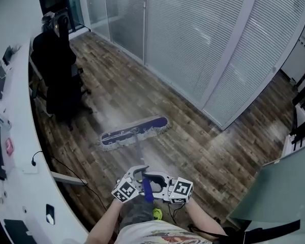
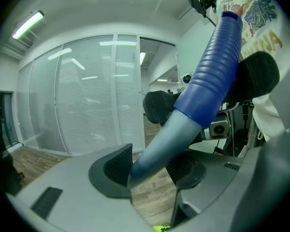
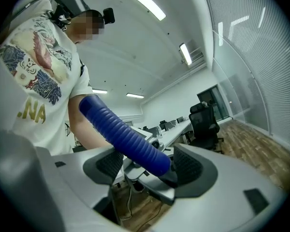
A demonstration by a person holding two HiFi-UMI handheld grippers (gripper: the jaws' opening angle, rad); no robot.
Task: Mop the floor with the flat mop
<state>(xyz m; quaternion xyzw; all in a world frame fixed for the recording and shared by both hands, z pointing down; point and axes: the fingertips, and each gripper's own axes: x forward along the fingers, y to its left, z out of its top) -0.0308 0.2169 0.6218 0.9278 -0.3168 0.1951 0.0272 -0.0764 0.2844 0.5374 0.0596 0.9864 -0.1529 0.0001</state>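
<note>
Flat mop [image 1: 134, 132], blue-grey fringed pad on a grey metal pole [image 2: 159, 146], rests pad-down on the brown wood-plank floor [image 1: 193, 151] mid-room; left gripper [image 2: 152, 170] clamped on the pole, right gripper [image 3: 142, 166] on its blue ribbed grip [image 3: 123, 137]; pale damp streak [image 1: 114, 118] by the pad suggests mopping begun, most floor left.

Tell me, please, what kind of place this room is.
Most likely an office. A long white desk runs along one side with a black swivel chair beside it. Glass partition walls with blinds close off the room. The right gripper view shows more desks further back.
</note>
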